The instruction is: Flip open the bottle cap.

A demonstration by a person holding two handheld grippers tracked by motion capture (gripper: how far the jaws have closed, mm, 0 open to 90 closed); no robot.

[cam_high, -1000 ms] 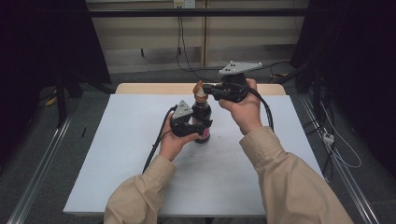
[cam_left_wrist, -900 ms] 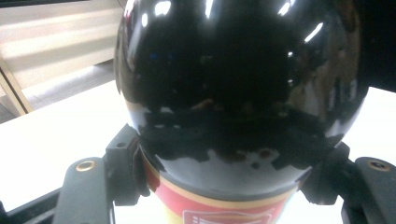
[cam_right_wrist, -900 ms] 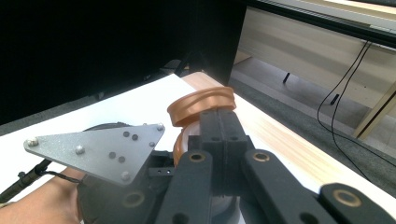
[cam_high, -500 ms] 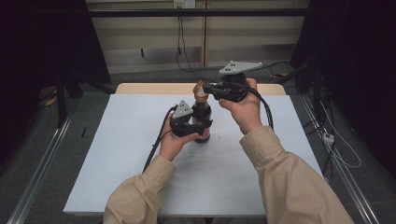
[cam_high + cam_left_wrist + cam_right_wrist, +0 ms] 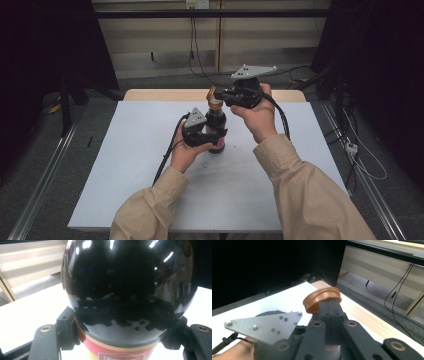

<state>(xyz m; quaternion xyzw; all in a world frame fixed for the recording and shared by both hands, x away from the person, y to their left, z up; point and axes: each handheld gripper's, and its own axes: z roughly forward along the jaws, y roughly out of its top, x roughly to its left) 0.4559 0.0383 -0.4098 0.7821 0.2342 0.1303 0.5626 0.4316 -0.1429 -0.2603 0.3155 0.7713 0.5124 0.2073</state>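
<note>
In the high view, we are looking down on a white-topped bench (image 5: pixel 150 200) with a pale wooden strip along its far edge. A dark glossy glass bottle with a red and cream label (image 5: pixel 216 131) is standing upright near the middle of the bench, a little toward the far side. We are seeing the left hand-held gripper (image 5: pixel 206 134) pressing against the bottle's body from the left, with its grey three-cornered plate on top and its black cable trailing toward the near left. The right hand-held gripper (image 5: pixel 220 96) is coming in level from the right at the bottle's top, where a copper-coloured round cap (image 5: pixel 214 94) is sitting. Both beige sleeves are reaching in from the near edge.

In the left gripper view, we are looking straight at the bottle's black rounded shoulder (image 5: pixel 127 282), very close. The two black jaws are clasping the bottle on either side just above the red band of the label, so the left hand-held gripper (image 5: pixel 125 335) is holding the bottle's body.

In the right gripper view, the two black jaws are lying pressed flat together, and the right hand-held gripper (image 5: pixel 329 305) is pinching the rim of the copper-coloured cap (image 5: pixel 322 296) between them, so it is standing narrow. Below left, the other gripper's grey plate is showing.
</note>
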